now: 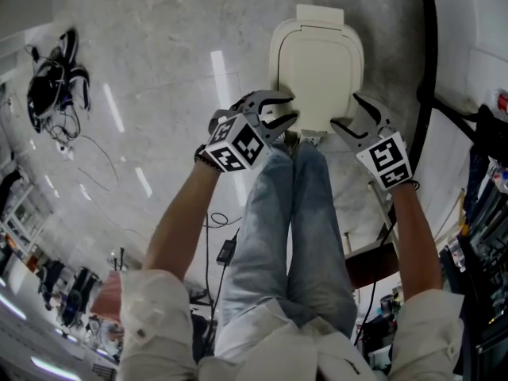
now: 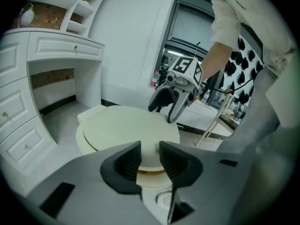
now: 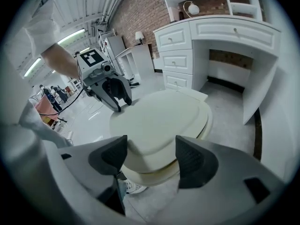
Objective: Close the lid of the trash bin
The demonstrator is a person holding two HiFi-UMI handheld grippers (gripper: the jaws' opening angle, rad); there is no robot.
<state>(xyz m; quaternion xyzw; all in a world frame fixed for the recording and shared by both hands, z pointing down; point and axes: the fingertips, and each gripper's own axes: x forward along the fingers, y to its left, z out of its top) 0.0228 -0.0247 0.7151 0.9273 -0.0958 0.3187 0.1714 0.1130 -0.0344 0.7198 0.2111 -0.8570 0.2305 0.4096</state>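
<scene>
lying flat on the trash bin (image 1: 319,14) — lid (image 1: 316,68)

Bare floor (image 1: 159,94) lies open left of the trash bin (image 1: 317,62). A white desk (image 3: 225,32) stands near its far right side, and the person's legs (image 1: 290,228) fill the near side.

text: none readable | marker cubes (image 1: 236,143): square code patterns only | elsewhere: probably too blurred for print
</scene>
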